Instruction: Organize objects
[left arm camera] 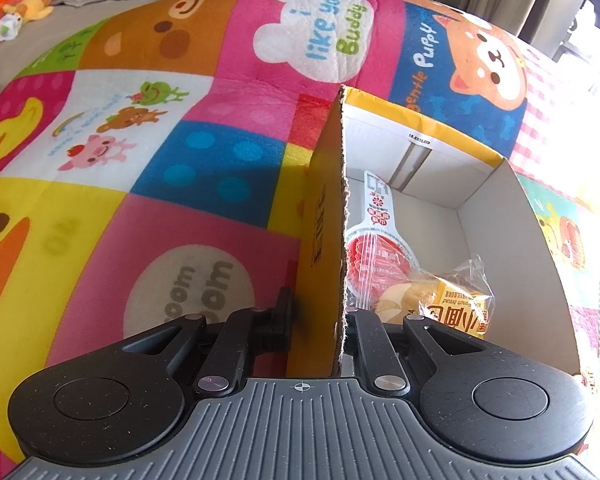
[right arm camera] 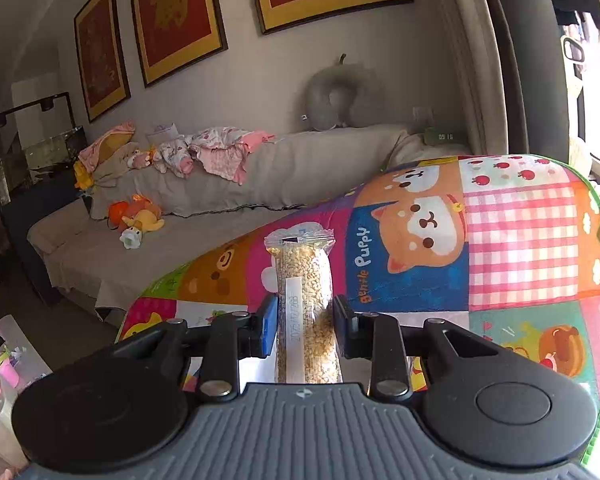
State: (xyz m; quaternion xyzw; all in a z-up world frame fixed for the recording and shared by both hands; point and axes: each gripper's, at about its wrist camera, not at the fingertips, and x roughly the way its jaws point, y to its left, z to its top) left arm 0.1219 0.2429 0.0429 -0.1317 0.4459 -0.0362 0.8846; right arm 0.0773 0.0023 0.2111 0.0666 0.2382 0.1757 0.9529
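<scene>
In the left wrist view my left gripper [left arm camera: 319, 320] is shut on the near left wall of an open yellow cardboard box [left arm camera: 324, 216], one finger outside and one inside. Inside the box lie a red-and-white sealed cup pack [left arm camera: 374, 256] and a wrapped bread bun [left arm camera: 444, 300]. In the right wrist view my right gripper [right arm camera: 305, 326] is shut on a clear bag of yellowish grains [right arm camera: 306, 292] with a white date label, held upright above the colourful play mat [right arm camera: 500, 240].
The box stands on the cartoon play mat [left arm camera: 140, 160]. Beyond the mat is a grey sofa [right arm camera: 220, 200] with plush toys [right arm camera: 138, 216] and pink clothes [right arm camera: 216, 152]. A low table with cups [right arm camera: 0, 368] is at the left. A window is at the right.
</scene>
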